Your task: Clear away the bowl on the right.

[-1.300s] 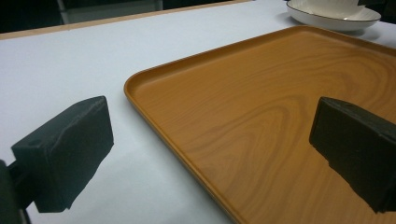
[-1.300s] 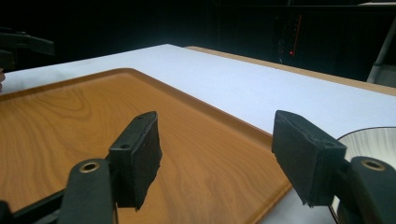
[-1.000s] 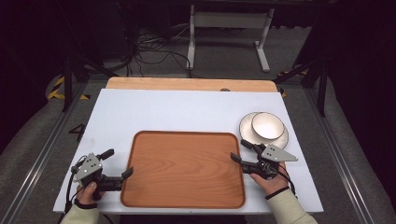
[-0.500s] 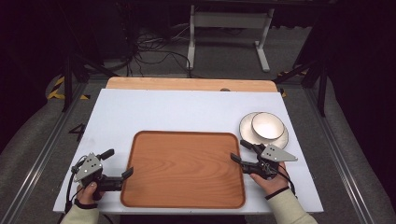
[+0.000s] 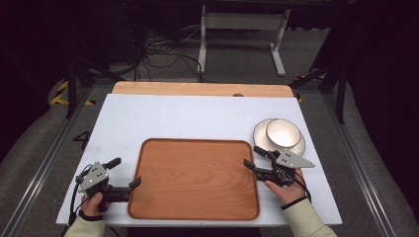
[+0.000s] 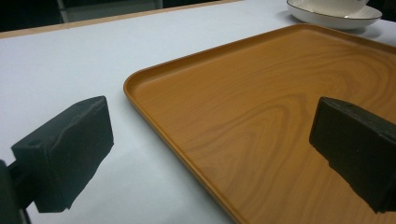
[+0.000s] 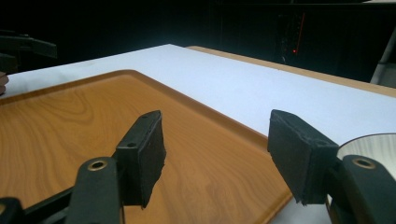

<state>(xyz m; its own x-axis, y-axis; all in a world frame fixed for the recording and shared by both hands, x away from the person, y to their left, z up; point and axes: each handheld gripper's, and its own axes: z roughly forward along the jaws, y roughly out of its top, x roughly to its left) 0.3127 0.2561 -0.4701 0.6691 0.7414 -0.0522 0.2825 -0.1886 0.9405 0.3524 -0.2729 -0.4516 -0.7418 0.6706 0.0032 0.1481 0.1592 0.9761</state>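
Observation:
A brown wood-grain tray point(image 5: 197, 182) lies near the front of the white table top point(image 5: 197, 118). My left gripper point(image 5: 124, 173) is open at the tray's left rim, with one jaw over the white table and the other over the tray point(image 6: 280, 93). My right gripper point(image 5: 252, 156) is open at the tray's right rim. Its jaws have just been closing a little, with the rim point(image 7: 261, 135) running between them and untouched by the pads point(image 7: 144, 154). A white bowl point(image 5: 283, 132) sits on a white plate point(image 5: 261, 132) beyond the right gripper.
A bare wooden strip point(image 5: 197, 89) runs along the table's far edge. Beyond it are a dark floor, cables and a metal stand point(image 5: 242, 29). Metal rails run along both sides of the table.

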